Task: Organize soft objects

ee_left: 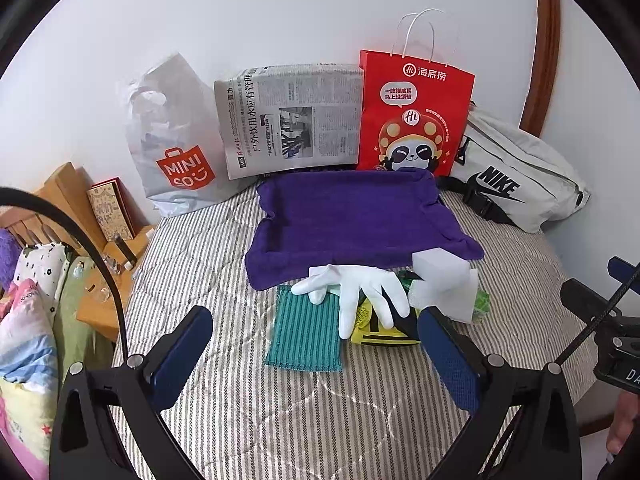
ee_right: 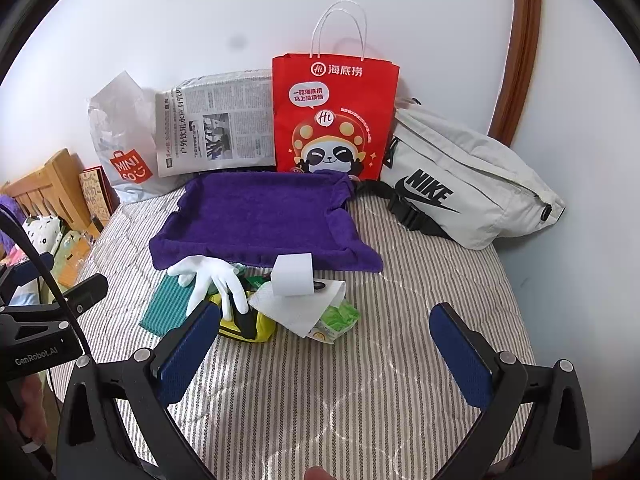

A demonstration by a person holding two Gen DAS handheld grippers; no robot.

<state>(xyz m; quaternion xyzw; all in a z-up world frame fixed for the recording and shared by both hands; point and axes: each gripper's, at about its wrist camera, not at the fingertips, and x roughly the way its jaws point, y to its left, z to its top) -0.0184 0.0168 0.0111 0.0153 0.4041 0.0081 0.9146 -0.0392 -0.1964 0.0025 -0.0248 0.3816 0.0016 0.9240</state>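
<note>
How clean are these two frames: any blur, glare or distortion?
Left wrist view: sharp, evenly lit, the brown wooden door frame bows from fisheye distortion, corners vignetted black. Right wrist view: equally sharp, a faint grey smudge on the white wall, no glare.

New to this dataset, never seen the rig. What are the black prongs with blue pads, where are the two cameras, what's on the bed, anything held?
No robot arm here: a person holds one handheld gripper in each hand. Each picture comes from a fisheye camera on a gripper, looking forward along its two blue-padded fingers.

Left view: the left gripper, open and empty. Right view: the right gripper, also open and empty.

On the striped bedcover lies a purple towel shaped like a tray. In front of it is a pile: a white glove, a teal cloth, a white sponge block, a paper towel, a yellow item and a green packet.

Against the wall: Miniso bag, newspaper, red paper bag, Nike bag.
</note>
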